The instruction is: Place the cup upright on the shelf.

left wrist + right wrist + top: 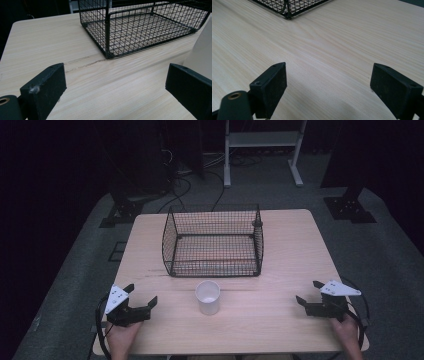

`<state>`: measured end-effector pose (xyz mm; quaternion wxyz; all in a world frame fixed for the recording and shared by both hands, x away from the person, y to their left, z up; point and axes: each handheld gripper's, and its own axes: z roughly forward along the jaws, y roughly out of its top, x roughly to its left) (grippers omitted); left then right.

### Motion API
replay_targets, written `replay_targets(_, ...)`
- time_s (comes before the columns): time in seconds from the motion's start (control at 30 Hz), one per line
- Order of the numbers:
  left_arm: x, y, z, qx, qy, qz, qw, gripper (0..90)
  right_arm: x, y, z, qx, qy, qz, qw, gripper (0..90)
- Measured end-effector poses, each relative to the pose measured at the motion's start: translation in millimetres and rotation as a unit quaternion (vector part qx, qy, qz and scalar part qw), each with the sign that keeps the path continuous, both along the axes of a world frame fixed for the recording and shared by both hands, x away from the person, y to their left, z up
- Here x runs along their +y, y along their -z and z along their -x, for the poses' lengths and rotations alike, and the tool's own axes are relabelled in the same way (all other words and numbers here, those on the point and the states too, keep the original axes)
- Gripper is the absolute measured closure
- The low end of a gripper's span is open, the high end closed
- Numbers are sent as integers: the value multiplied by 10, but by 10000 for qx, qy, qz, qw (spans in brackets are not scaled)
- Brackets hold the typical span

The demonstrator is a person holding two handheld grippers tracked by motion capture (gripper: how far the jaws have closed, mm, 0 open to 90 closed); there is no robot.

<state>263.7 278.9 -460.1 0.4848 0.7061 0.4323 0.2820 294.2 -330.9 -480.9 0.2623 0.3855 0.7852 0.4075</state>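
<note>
White cup [207,297] at lower centre, black grid-patterned wire basket [213,241] above it, pale wood-grain table [295,255] beneath both, and black left gripper [142,296] and right gripper [306,292], each topped by a light grey plate.

- White cup [201,53] cut off by the right edge in the left gripper view, rim and base out of frame.
- Wire basket [292,6] cropped at the top edge in the right gripper view, just one corner visible.
- Forearms cut by the bottom edge in the high view.
- Room behind the bench [280,315] too dark to read.
</note>
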Motion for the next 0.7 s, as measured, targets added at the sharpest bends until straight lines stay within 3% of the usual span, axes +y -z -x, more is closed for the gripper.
replay_targets(0.4, -21, -40, 16, -85, 89, 1, 9999, 24, 5, 1, -1, -11, 12, 34, 10000, 131)
replay_targets(0.7, -118, -93, 17, -145, 337, -17, 9993, 23, 19, 3, -2, 4, 13, 93, 10000, 131)
